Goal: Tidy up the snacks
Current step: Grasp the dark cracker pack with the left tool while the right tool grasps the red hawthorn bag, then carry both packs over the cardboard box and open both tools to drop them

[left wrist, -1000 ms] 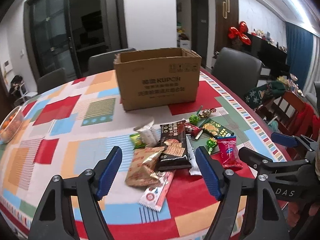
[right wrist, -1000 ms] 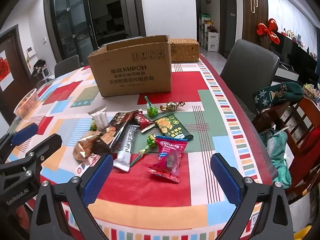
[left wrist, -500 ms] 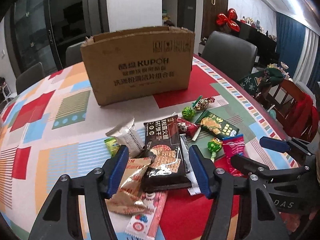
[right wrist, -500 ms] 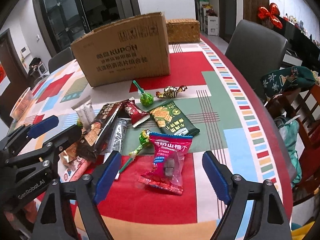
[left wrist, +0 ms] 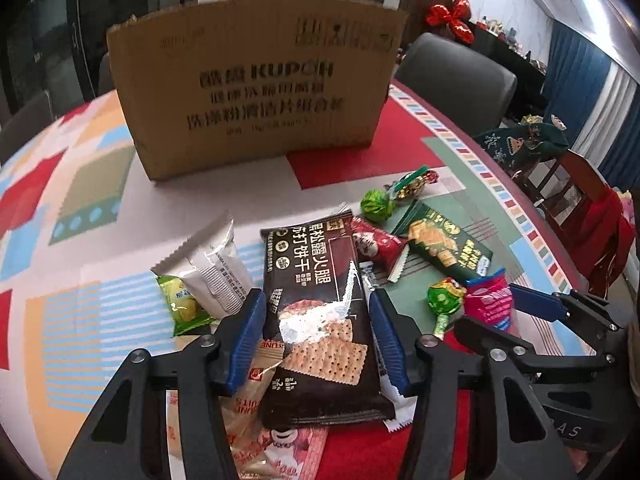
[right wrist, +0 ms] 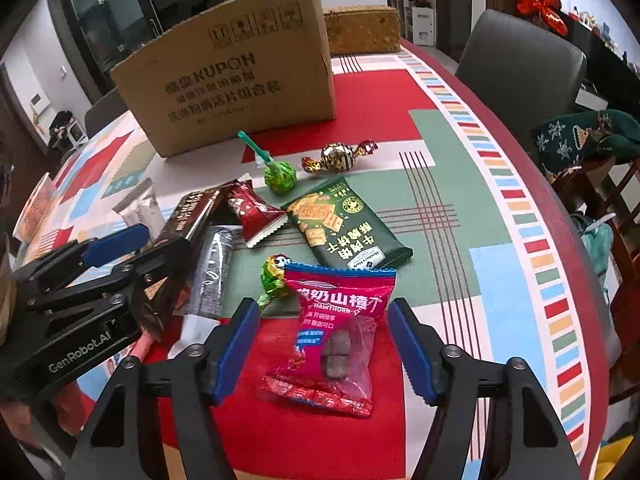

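Snack packs lie in a pile on the patterned tablecloth [left wrist: 80,320] in front of an open cardboard box [left wrist: 256,92]. My left gripper [left wrist: 316,300] points down over a dark brown cracker pack [left wrist: 316,272]. Its jaws are closing, with the pack between the blue pads and a thin gap on each side. My right gripper [right wrist: 323,306] straddles a red hawthorn candy bag [right wrist: 340,320]. Its jaws are closing too, and the pads [right wrist: 236,344] stand clear of the bag. The two grippers are side by side.
Around them lie a green cracker pack [right wrist: 344,224], a green lollipop [right wrist: 280,174], a gold wrapped candy [right wrist: 338,156], a small red pack [right wrist: 252,208], a silver bar [right wrist: 214,268], a white sachet [left wrist: 216,264] and a tan packet [left wrist: 256,376]. A woven basket [right wrist: 360,32] stands behind the box. Chairs [right wrist: 516,68] line the table's right edge.
Both grippers came down and forward onto the snack pile. Both pairs of jaws narrowed, the left around the dark cracker pack, the right around the red hawthorn bag.
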A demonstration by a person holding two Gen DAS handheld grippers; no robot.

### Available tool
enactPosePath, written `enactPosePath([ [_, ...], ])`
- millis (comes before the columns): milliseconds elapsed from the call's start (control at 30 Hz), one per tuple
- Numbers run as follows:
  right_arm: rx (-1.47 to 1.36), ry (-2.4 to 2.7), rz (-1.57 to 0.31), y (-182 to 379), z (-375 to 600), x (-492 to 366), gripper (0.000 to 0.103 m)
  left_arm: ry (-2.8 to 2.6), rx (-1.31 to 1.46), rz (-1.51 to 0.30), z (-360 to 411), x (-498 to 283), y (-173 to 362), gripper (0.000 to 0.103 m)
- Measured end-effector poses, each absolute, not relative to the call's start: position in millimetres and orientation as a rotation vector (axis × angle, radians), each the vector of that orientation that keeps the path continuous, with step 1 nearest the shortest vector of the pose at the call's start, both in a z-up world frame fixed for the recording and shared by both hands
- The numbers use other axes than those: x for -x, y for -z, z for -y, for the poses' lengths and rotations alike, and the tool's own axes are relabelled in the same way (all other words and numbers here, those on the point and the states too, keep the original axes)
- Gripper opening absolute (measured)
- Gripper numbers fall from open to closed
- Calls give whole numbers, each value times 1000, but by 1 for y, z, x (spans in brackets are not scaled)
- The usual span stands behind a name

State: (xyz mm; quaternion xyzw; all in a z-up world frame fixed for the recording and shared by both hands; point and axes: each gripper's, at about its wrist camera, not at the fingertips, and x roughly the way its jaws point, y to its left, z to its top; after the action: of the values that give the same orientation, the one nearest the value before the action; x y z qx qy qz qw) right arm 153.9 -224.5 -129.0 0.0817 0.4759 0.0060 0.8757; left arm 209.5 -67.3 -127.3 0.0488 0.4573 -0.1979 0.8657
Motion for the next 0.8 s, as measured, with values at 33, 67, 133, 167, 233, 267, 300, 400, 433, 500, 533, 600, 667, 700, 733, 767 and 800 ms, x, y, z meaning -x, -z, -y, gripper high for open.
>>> enactPosePath([
  [33,-172,-11,-999,131,225,-155,64,414,-96,-960,67,-211,129,54],
  [67,-172,-9,-1002,132,225,-157,63,412,-95,-961,67,-212,129,54],
  [133,-172,-8,-1007,134,226,-159,60,417,-86,-971,66,-215,131,54],
  [167,-172,-10,-1009,135,227,-160,59,420,-85,-977,66,-216,131,54],
  [233,-168,-10,-1008,135,226,-162,57,421,-73,-996,64,-220,135,56],
  [267,-165,-12,-1006,135,226,-162,55,418,-59,-1005,62,-222,136,56],
  [300,-161,-14,-1005,135,225,-163,55,415,-47,-1011,60,-223,137,56],
  [400,-149,-17,-1006,136,223,-165,53,419,-30,-1012,57,-223,136,50],
  [433,-147,-21,-1004,136,222,-166,52,420,-27,-1011,56,-223,136,50],
  [500,-148,-32,-999,135,221,-167,44,420,-25,-1010,56,-222,135,50],
  [533,-147,-42,-998,135,220,-167,43,420,-21,-1009,56,-222,135,49],
  [600,-142,-49,-994,134,219,-167,41,421,-11,-1003,57,-220,132,49],
  [667,-141,-54,-990,134,218,-166,41,418,-19,-986,58,-217,128,49],
  [700,-140,-56,-987,133,218,-166,40,416,-23,-980,59,-216,126,49],
  [733,-137,-58,-981,132,218,-165,40,411,-27,-971,59,-214,123,49],
  [767,-136,-60,-978,131,218,-165,40,410,-27,-965,60,-213,120,49],
  [800,-137,-63,-973,130,218,-165,39,408,-29,-959,61,-212,117,49],
])
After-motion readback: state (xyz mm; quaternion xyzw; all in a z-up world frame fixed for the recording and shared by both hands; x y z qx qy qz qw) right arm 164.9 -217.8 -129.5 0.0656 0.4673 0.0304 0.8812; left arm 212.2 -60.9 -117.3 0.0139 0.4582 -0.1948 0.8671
